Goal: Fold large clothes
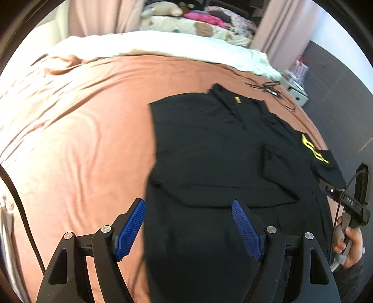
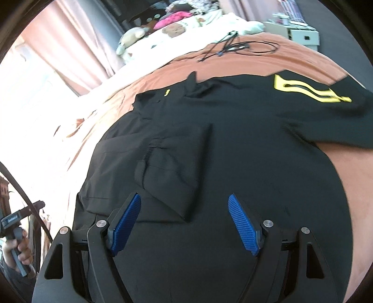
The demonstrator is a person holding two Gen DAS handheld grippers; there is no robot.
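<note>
Bed (image 1: 77, 121) fills most of both views, covered by a rust-brown sheet, wrinkled on the left side in the left wrist view. A white duvet (image 1: 163, 44) is bunched along the far edge, a cream pillow with brown bear prints (image 1: 198, 29) behind it, then a heap of pink and patterned clothes (image 1: 207, 17). A plush toy (image 2: 131, 35) lies at the pillow end. Pink curtains (image 2: 70, 46) hang along the far side; strong window glare washes out the sheet on the left in the right wrist view. Dark floor (image 1: 338, 98) off the bed's right side, with a white box (image 1: 298, 93) on it.

Black polo shirt (image 1: 209, 151) lies flat on the sheet, collar at the far end, small yellow tag (image 1: 237, 99) at the neck. One sleeve is folded in over the body (image 2: 172, 167); the other sleeve with a yellow stripe emblem (image 2: 310, 91) lies spread out to the right. The hem end runs under both grippers.

A tangle of black cables (image 2: 235, 47) lies on the sheet beyond the collar, apart from the shirt.

Left gripper (image 1: 188, 229) hovers over the shirt's left edge, jaws spread, nothing between the blue pads (image 1: 130, 230). Right gripper (image 2: 184, 223) hovers over the shirt body near the folded sleeve, jaws spread, gripping nothing. A hand (image 1: 349, 244) holds the right gripper's handle at the frame edge; another hand (image 2: 18, 249) holds the left one.
</note>
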